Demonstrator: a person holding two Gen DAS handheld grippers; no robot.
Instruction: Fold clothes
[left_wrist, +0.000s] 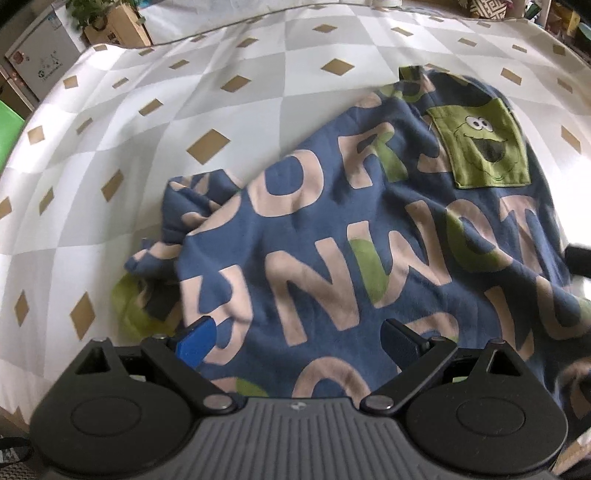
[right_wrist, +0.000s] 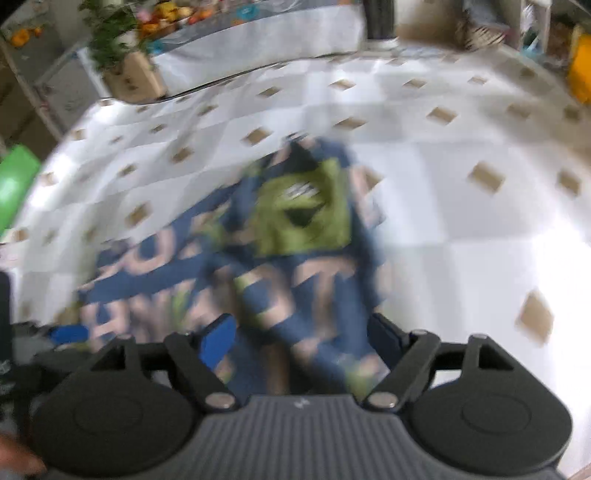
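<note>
A blue garment (left_wrist: 351, 251) with big pink letters and a green patch (left_wrist: 484, 147) showing a cartoon face lies rumpled on the checked sheet (left_wrist: 147, 110). Its left part is bunched up near a green cuff (left_wrist: 129, 306). My left gripper (left_wrist: 299, 341) hangs over the garment's near part, its blue pads wide apart and holding nothing. In the blurred right wrist view the same garment (right_wrist: 266, 266) lies below my right gripper (right_wrist: 301, 338), whose jaws stand apart with no cloth pinched between them. A dark bit at the right edge of the left wrist view may be the other gripper.
The white and grey sheet with tan diamonds (right_wrist: 461, 184) covers the whole surface around the garment. Past its far edge stand a potted plant in a cardboard box (right_wrist: 122, 62), a white cabinet (left_wrist: 37, 62) and cluttered shelves (right_wrist: 546, 33). A green object (right_wrist: 14, 184) sits at the left.
</note>
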